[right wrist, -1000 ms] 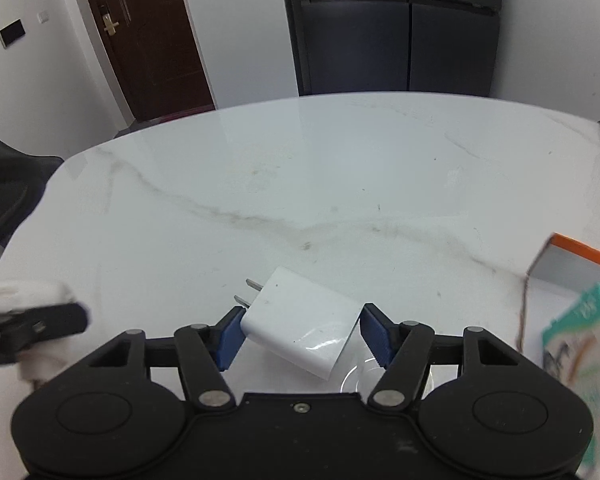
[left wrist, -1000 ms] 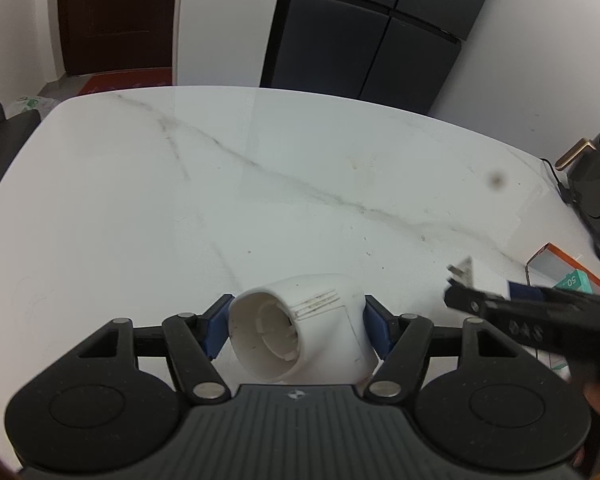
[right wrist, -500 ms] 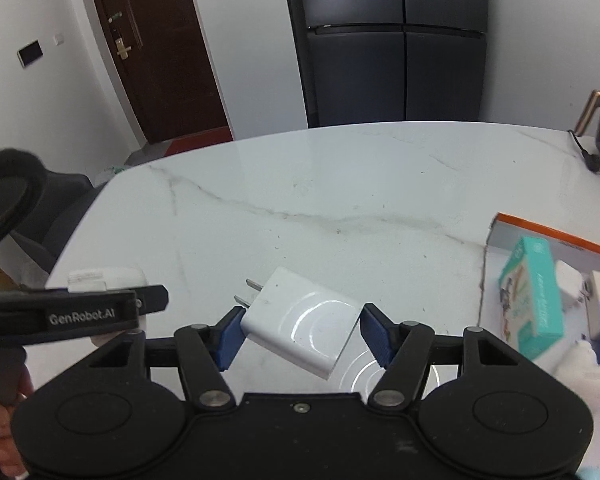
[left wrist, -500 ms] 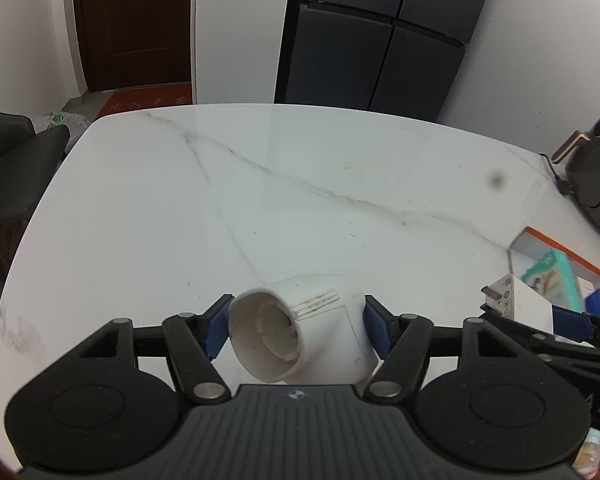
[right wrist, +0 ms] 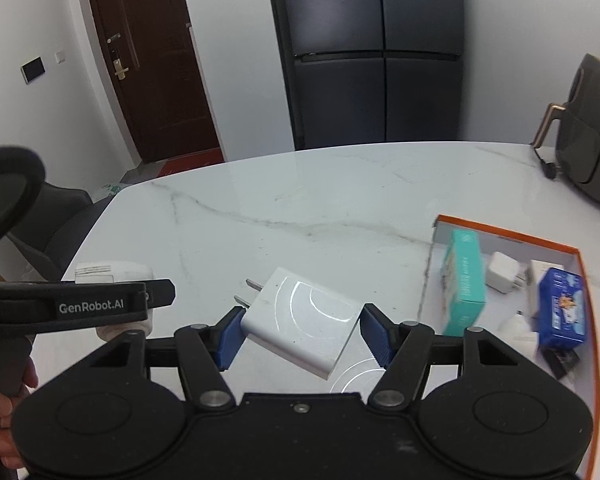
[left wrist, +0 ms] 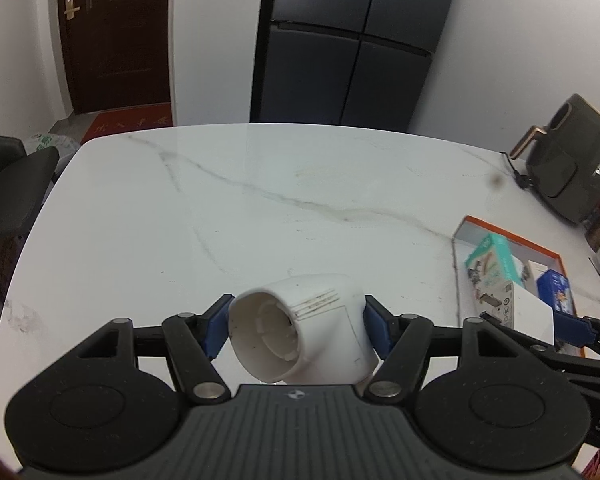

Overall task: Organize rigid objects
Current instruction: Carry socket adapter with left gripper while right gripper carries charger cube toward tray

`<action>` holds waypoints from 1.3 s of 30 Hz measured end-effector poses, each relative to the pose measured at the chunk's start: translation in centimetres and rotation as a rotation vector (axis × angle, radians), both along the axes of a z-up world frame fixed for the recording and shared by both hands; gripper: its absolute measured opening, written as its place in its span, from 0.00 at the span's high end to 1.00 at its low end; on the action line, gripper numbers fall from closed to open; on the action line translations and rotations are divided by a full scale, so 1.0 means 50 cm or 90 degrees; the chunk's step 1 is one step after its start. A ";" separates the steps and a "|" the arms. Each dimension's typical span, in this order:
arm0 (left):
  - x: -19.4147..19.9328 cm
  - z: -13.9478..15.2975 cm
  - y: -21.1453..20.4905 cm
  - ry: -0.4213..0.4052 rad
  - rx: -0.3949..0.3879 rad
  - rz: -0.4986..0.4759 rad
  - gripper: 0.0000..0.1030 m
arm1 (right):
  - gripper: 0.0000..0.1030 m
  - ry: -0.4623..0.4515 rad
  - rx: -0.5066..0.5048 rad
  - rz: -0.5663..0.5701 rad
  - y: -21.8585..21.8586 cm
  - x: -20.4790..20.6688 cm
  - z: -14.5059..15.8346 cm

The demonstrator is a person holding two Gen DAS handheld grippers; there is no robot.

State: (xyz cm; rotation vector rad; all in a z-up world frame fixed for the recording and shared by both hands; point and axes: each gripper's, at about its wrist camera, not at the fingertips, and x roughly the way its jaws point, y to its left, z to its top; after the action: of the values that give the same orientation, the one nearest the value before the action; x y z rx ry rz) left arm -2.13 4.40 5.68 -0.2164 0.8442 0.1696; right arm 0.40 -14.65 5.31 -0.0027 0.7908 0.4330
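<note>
Left gripper [left wrist: 296,330]: blue pads clamped on either side of a white plastic elbow fitting [left wrist: 301,332], held above the near part of the marble table [left wrist: 260,208]. Fitting's round open socket faces the camera, turned slightly left; its body runs away and to the right.

Right gripper [right wrist: 300,334]: pads closed on a white wall charger [right wrist: 303,326], also held over the table. Charger lies flat, long axis diagonal, two prongs [right wrist: 248,292] pointing away and to the left.

Surroundings: orange-rimmed box [right wrist: 507,238] on the table to the right, holding a teal carton [right wrist: 463,280] standing on edge, a blue packet [right wrist: 559,308], and a small white adapter [right wrist: 501,272]. Teal carton sits nearest the box's left wall. Dark appliance [left wrist: 567,160] with cord at the far right table edge. In the right wrist view the left gripper's side is seen at left, well apart from the box.
</note>
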 end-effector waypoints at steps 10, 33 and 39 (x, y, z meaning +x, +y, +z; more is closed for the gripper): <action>-0.012 0.017 -0.060 -0.012 0.006 -0.040 0.34 | 0.26 -0.022 0.012 -0.037 -0.066 -0.047 0.030; 0.000 0.029 -0.236 -0.026 0.008 -0.165 0.34 | 0.26 -0.042 0.023 -0.149 -0.228 -0.090 0.061; 0.001 0.029 -0.274 -0.025 0.003 -0.191 0.34 | 0.26 -0.043 0.023 -0.174 -0.264 -0.105 0.063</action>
State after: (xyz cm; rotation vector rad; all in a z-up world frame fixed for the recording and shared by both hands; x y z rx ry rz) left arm -2.06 -9.28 7.12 -0.0861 0.8268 -0.1130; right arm -4.84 -27.83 8.44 0.1228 0.7052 0.1875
